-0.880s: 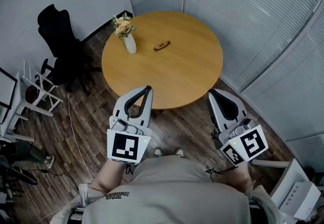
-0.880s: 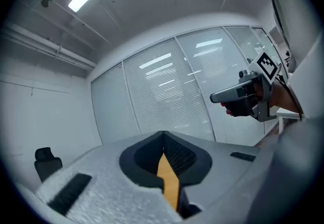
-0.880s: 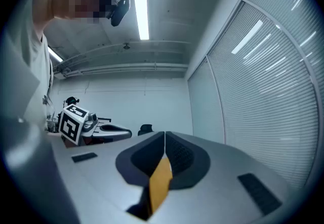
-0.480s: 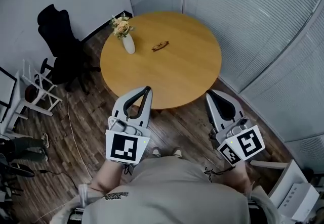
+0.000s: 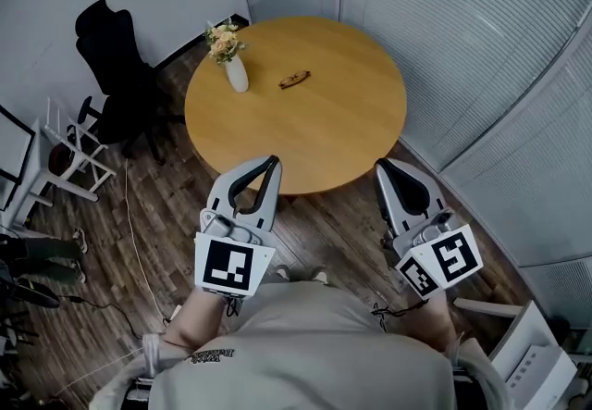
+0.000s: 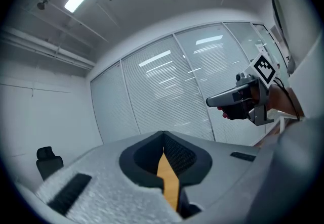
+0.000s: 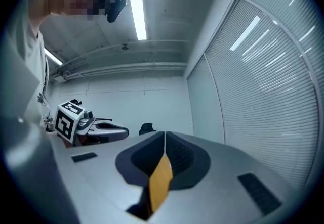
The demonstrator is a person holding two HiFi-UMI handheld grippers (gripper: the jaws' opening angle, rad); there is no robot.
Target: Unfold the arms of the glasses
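The folded glasses [image 5: 294, 79] lie on the far half of the round wooden table [image 5: 351, 130], to the right of a white vase of flowers [image 5: 231, 61]. My left gripper [image 5: 271, 161] is held level at the table's near edge, jaws shut with nothing in them. My right gripper [image 5: 384, 165] hovers level off the near right edge, also shut and empty. Both are far short of the glasses. In the left gripper view its jaws [image 6: 163, 139] meet over a sliver of tabletop, with the right gripper [image 6: 238, 97] alongside. The right gripper view shows closed jaws [image 7: 164, 139] and the left gripper [image 7: 101, 128].
A black office chair [image 5: 116, 75] stands left of the table and a white frame stool [image 5: 65, 158] further left. A thin cable [image 5: 129, 232] runs over the wood floor. Blind-covered glass walls [image 5: 481, 38] curve round the right side. A white unit [image 5: 541, 362] sits at bottom right.
The head view has shifted a little, so the table sits slightly differently in frame. Both grippers stay shut near the table's front edge.
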